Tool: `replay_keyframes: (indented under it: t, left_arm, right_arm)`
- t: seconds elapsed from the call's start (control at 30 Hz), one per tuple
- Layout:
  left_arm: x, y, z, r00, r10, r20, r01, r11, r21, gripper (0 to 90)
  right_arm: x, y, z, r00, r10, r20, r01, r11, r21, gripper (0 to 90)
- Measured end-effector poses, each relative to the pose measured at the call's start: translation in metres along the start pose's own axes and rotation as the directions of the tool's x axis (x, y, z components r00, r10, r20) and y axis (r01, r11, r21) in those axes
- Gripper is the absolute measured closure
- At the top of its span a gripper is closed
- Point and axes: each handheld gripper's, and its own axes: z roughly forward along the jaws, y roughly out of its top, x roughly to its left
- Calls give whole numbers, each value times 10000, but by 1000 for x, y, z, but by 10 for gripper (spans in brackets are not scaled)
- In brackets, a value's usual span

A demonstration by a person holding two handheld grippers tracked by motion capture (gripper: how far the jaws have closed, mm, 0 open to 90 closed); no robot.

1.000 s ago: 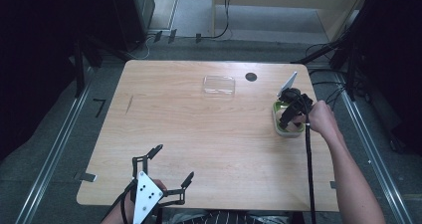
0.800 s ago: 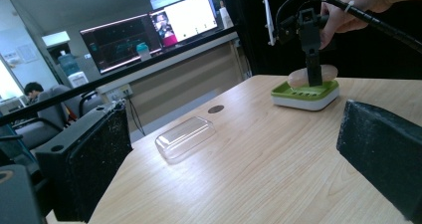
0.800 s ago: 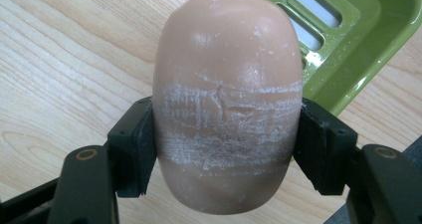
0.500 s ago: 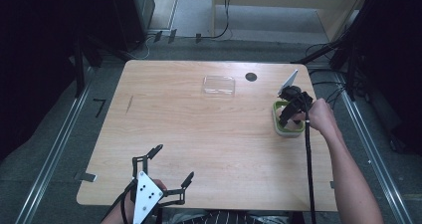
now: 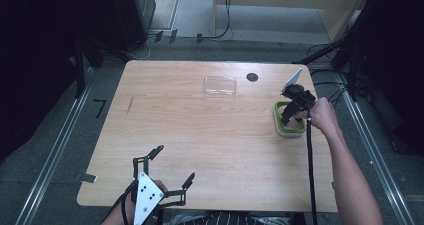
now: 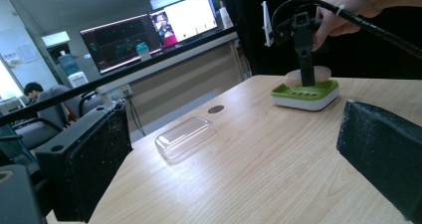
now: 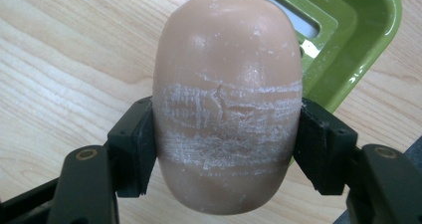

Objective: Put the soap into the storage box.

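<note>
Moved: little | right tongs [image 7: 226,134] grasp scuffed beige soap [image 7: 226,99] over green dish [image 7: 348,30] | left tongs [image 5: 172,167] released

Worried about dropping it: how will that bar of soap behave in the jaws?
The soap is probably stiff: the right gripper clamps it without denting. Its rounded, smooth sides may slip or roll; whitish scuffs suggest a soft surface that marks.

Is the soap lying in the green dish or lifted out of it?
Lifted: the right gripper clamps the soap on both sides, and the green dish lies partly under it. How high, cannot tell.
</note>
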Motion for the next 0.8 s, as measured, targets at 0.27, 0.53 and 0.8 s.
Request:
replay_keyframes:
  t: [0.27, 0.53, 0.8]
  left_arm:
    - [0, 0, 0, 10000, -30, -2, 30, 10000, -10, 11]
    - [0, 0, 0, 10000, -15, 7, 15, 10000, -11, 11]
    - [0, 0, 0, 10000, -25, 2, 25, 10000, -15, 11]
  right_arm:
    - [-6, 3, 5, 9993, 369, 65, -369, 9993, -52, 334]
    - [-14, 3, 9, 9970, 774, 17, -774, 9969, -121, 335]
    - [-18, 5, 14, 9953, 964, -35, -964, 9953, -62, 334]
